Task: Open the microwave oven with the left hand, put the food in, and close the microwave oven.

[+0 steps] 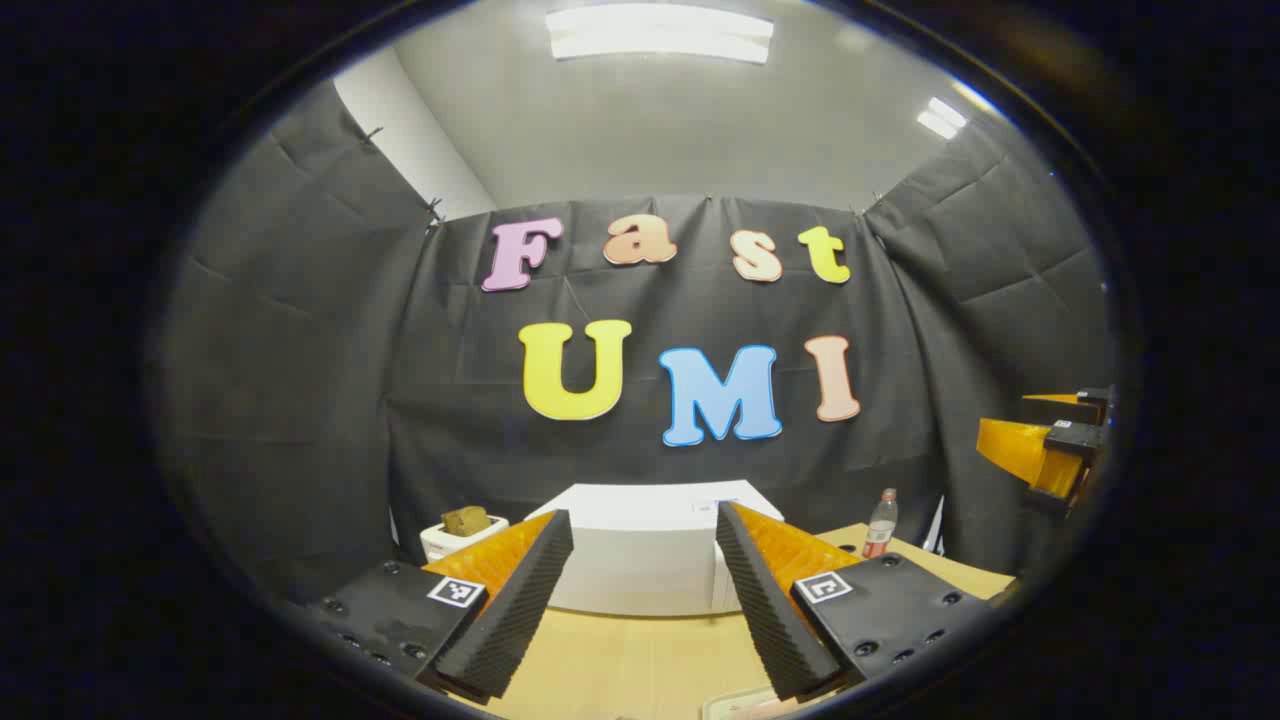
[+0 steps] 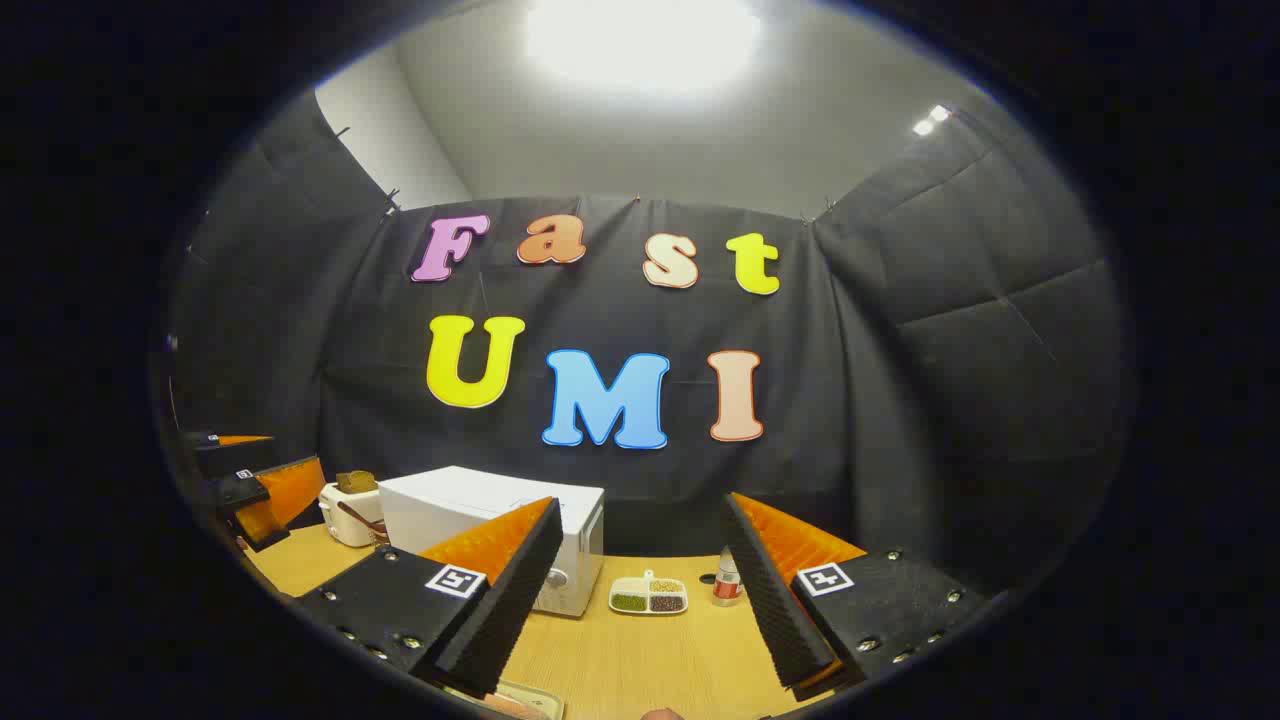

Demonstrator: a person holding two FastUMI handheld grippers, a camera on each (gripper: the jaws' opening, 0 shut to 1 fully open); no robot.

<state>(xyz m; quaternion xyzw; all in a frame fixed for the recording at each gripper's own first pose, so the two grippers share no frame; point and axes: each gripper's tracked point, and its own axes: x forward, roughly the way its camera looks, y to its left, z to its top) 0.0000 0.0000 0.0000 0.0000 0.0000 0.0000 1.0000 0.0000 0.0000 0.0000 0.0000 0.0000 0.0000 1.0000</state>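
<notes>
The white microwave stands on the wooden table straight ahead of my left gripper, its door closed. This gripper is open, holds nothing and hovers short of the oven. In the right gripper view the microwave sits left of centre, its knobs facing the table. My right gripper is open and empty above the table. A pale tray edge peeks in at the bottom; its contents are hard to tell. The right gripper hangs at the far right, and the left gripper at the far left.
A white toaster with bread in it stands left of the microwave. A small bottle and a divided dish of beans sit to the microwave's right. Black cloth walls enclose the table.
</notes>
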